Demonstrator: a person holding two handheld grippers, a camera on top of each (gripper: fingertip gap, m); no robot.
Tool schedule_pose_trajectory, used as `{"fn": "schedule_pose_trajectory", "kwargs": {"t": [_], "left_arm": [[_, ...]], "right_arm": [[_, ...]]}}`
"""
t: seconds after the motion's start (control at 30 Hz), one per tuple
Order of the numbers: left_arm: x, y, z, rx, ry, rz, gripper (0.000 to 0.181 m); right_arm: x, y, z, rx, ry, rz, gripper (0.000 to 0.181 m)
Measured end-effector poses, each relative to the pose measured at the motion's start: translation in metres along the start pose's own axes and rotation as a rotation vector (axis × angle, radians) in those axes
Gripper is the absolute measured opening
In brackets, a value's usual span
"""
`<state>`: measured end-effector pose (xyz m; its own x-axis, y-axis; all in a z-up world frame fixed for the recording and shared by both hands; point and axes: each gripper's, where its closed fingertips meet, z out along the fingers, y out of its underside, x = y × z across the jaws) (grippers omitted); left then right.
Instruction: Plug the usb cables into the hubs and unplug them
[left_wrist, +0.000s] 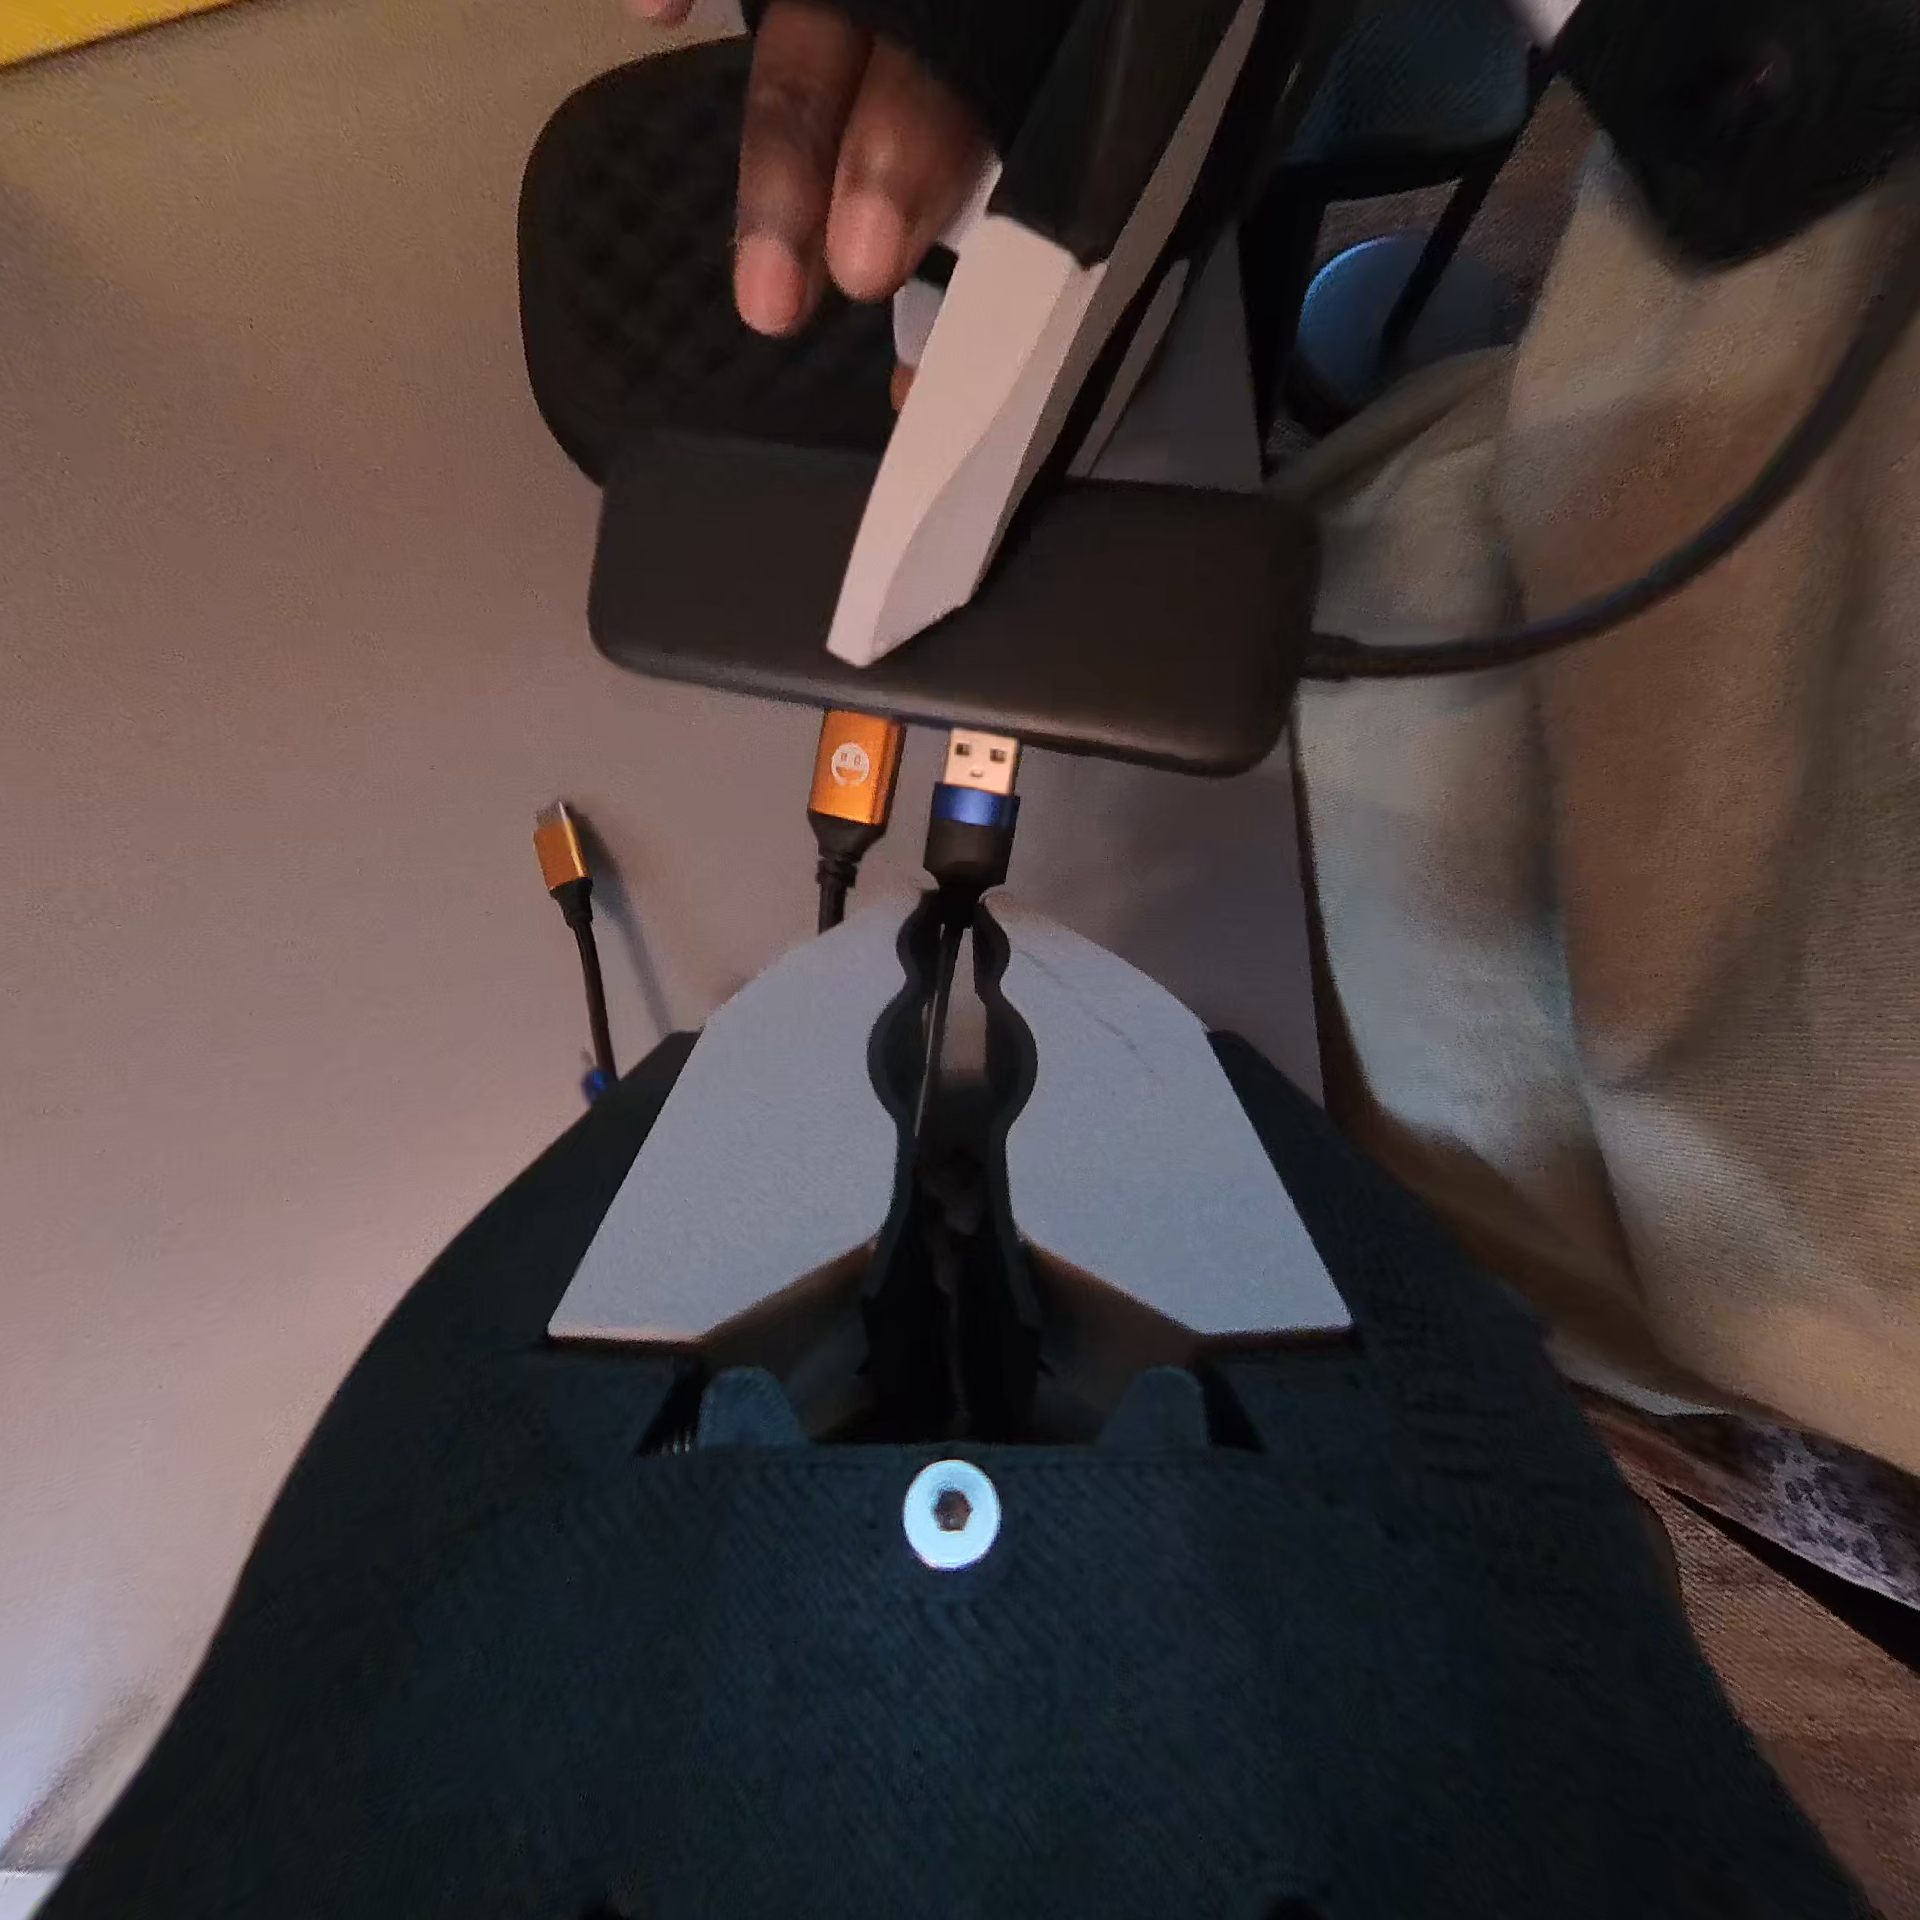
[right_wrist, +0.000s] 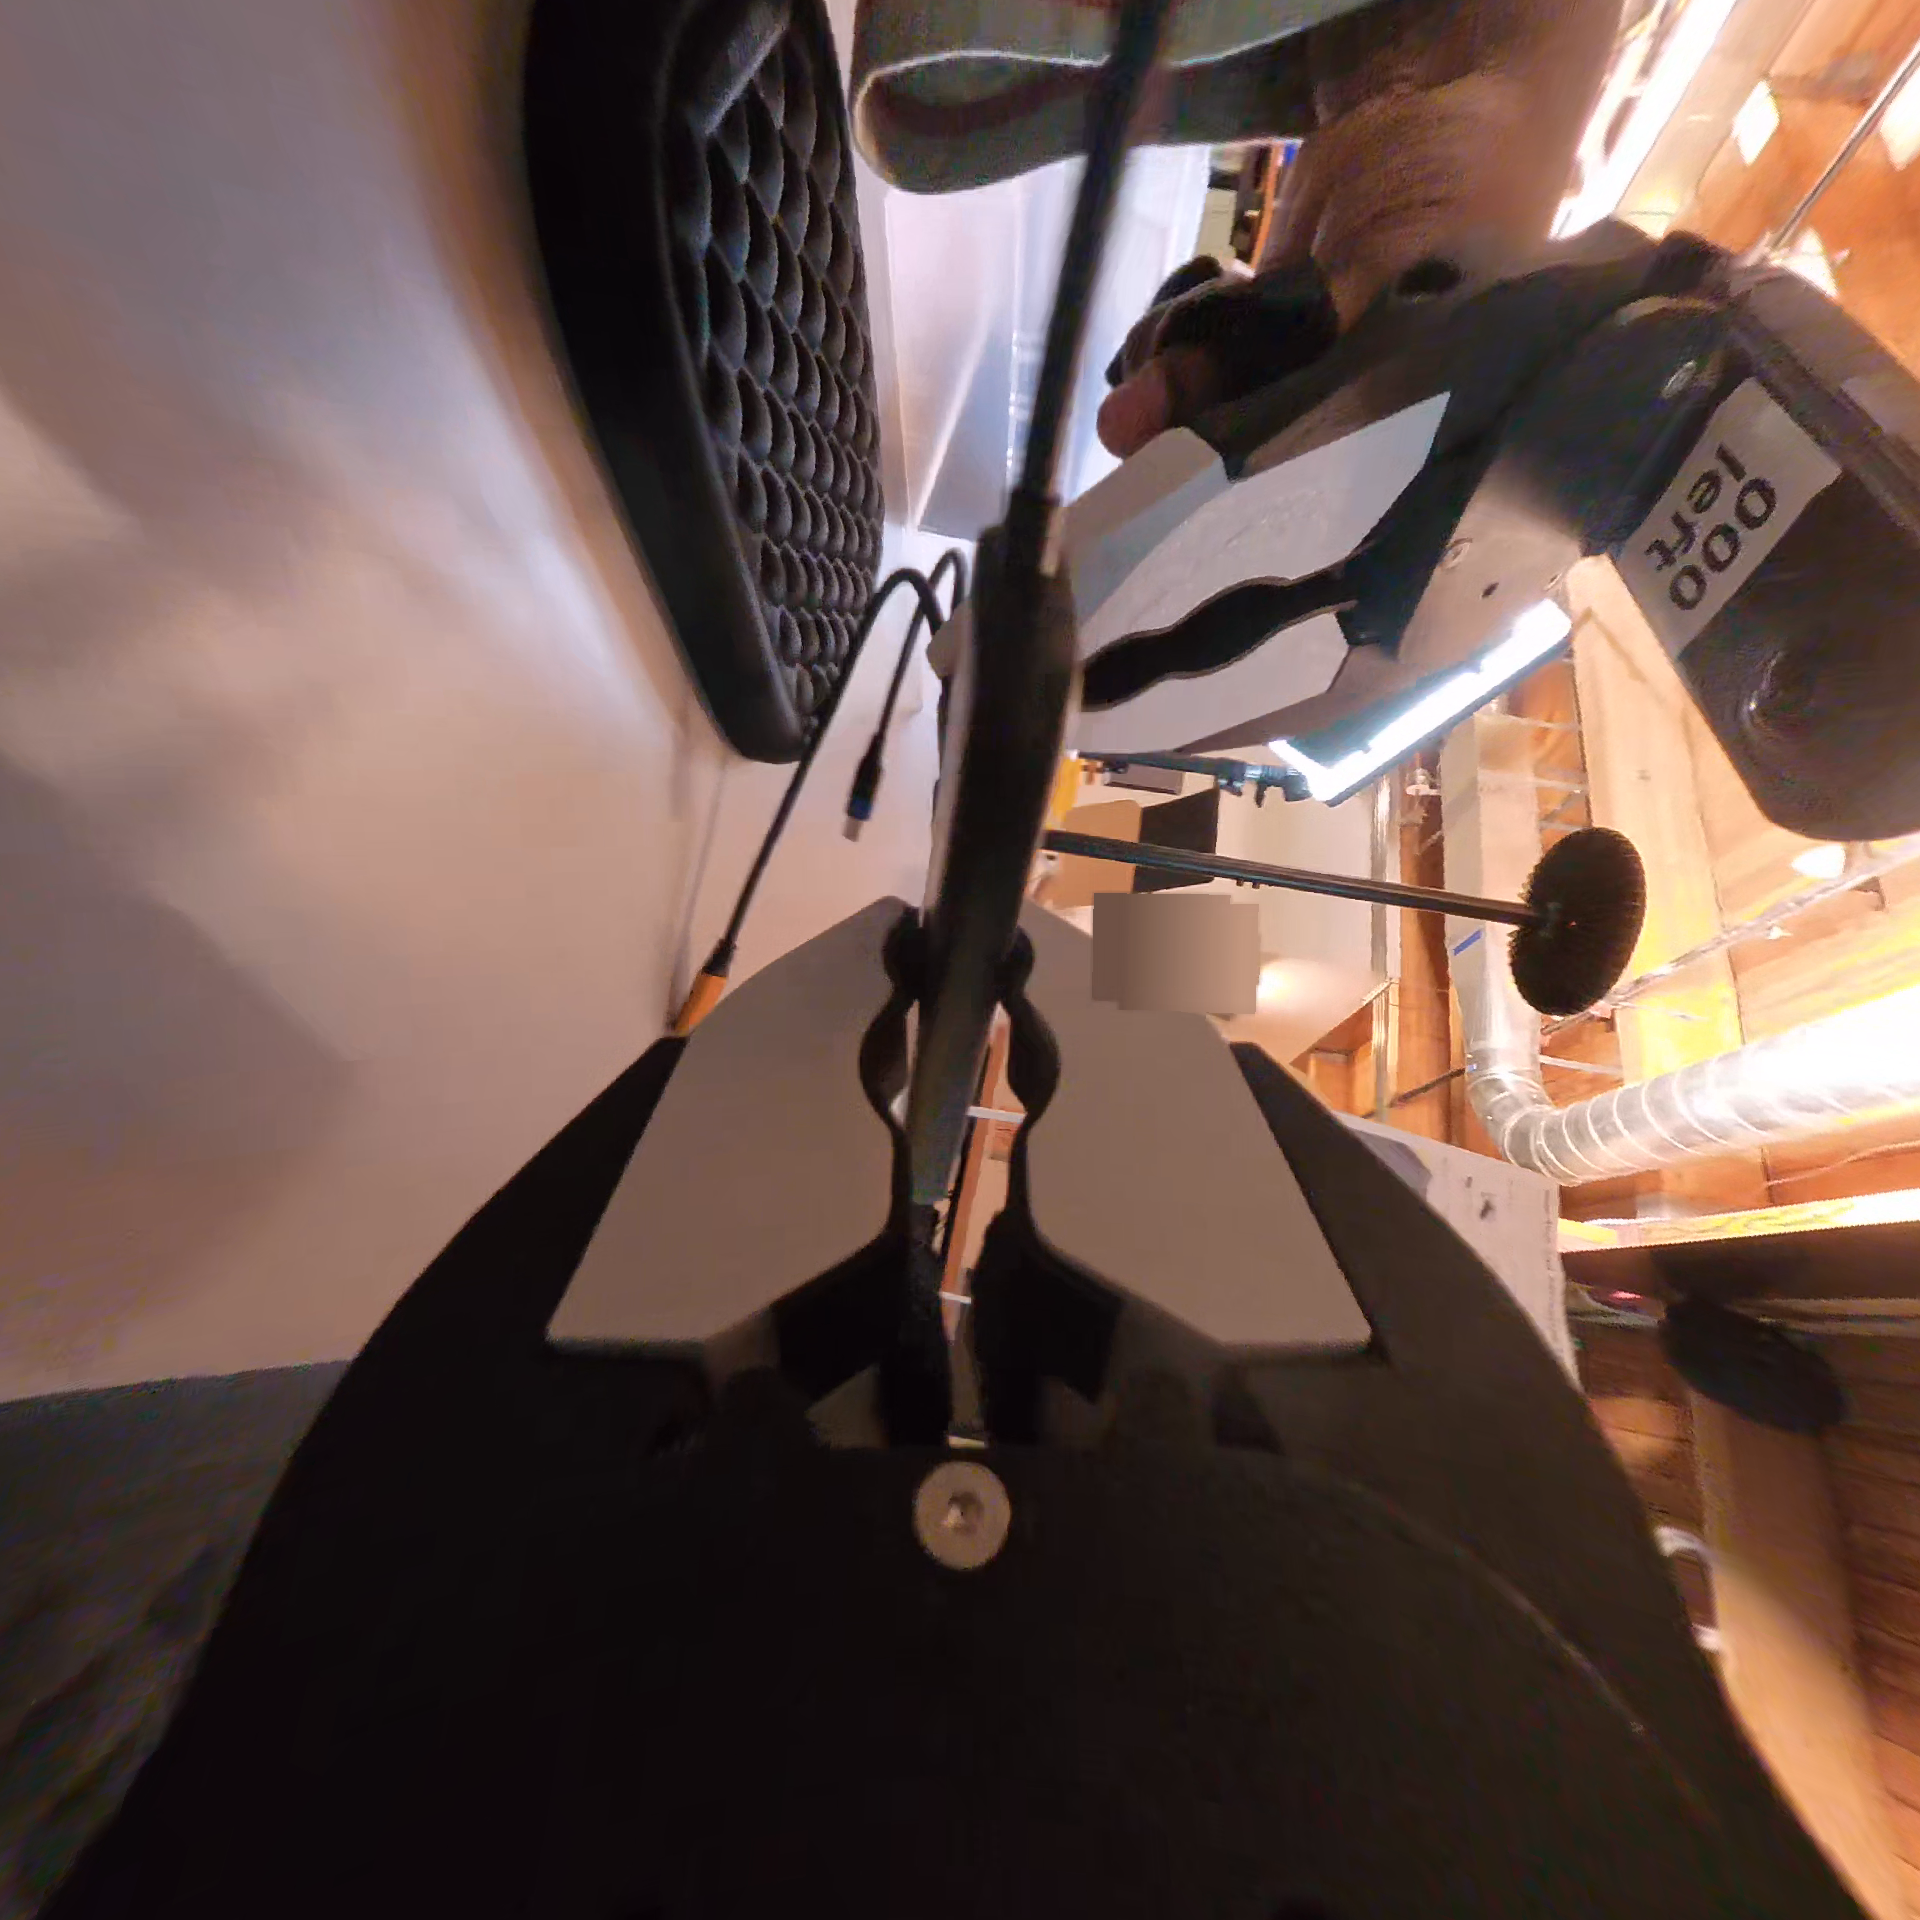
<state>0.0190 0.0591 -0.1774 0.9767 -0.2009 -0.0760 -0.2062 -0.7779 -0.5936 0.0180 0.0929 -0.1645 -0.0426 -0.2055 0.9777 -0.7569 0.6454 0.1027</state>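
In the left wrist view my left gripper (left_wrist: 951, 914) is shut on the thin black cable just behind a blue USB plug (left_wrist: 971, 805). The plug's metal tip meets the front edge of the black hub (left_wrist: 1122, 623); I cannot tell how deep it sits. An orange plug (left_wrist: 857, 774) is seated in the port beside it. My right gripper (right_wrist: 956, 935) is shut on the hub (right_wrist: 1003, 727), seen edge-on, and holds it up. Its white fingers (left_wrist: 935, 468) lie across the hub's top. My left gripper (right_wrist: 1195, 623) also shows beyond the hub in the right wrist view.
A loose orange plug (left_wrist: 561, 852) lies on the pale table (left_wrist: 260, 520). A black textured case (left_wrist: 665, 291) sits behind the hub. A beige cloth (left_wrist: 1610, 779) lies at the right, with the hub's own cable (left_wrist: 1714, 540) across it. Another loose blue plug (right_wrist: 862, 800) hangs near the case (right_wrist: 727, 364). Left tips to right tips: about 4 cm.
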Motion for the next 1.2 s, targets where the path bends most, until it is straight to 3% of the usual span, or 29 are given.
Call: {"fn": "schedule_pose_trajectory", "kwargs": {"t": [0.23,0.43,0.53,0.67,0.77,0.87,0.97,1.03,1.13,1.2], "left_arm": [[0.003,0.004,0.007,-0.032,-0.023,0.074,0.006],[0.021,-0.006,0.016,0.046,0.124,-0.071,0.006],[0.016,-0.003,0.022,0.053,0.109,-0.118,0.006],[-0.008,-0.017,0.009,0.166,-0.028,-0.176,0.015],[-0.029,-0.042,-0.03,0.381,-0.217,-0.134,0.036],[-0.056,-0.056,-0.098,0.702,-0.567,-0.127,0.047],[-0.063,-0.042,-0.172,1.132,-0.866,-0.193,0.047],[-0.058,-0.016,-0.204,1.43,-0.969,-0.293,0.046],[-0.056,0.013,-0.207,1.644,-1.07,-0.331,0.046],[-0.067,0.01,-0.182,1.544,-1.06,-0.285,0.053]], "right_arm": [[-0.015,-0.003,0.001,0.012,-0.167,0.179,0.012],[-0.028,-0.001,0.008,-0.116,-0.263,0.252,0.011],[-0.032,0.005,0.01,-0.148,-0.269,0.267,0.011],[-0.02,0.026,0.013,-0.191,-0.199,0.354,0.012],[-0.015,0.051,0.013,-0.229,-0.145,0.567,0.012],[-0.008,0.079,0.006,-0.207,-0.07,0.943,0.012],[0.006,0.098,-0.005,-0.079,0.012,1.34,0.012],[0.017,0.105,-0.013,0.024,0.044,1.561,0.012],[0.033,0.113,-0.026,0.12,0.101,1.678,0.012],[0.042,0.116,-0.034,0.142,0.13,1.697,0.012]]}}
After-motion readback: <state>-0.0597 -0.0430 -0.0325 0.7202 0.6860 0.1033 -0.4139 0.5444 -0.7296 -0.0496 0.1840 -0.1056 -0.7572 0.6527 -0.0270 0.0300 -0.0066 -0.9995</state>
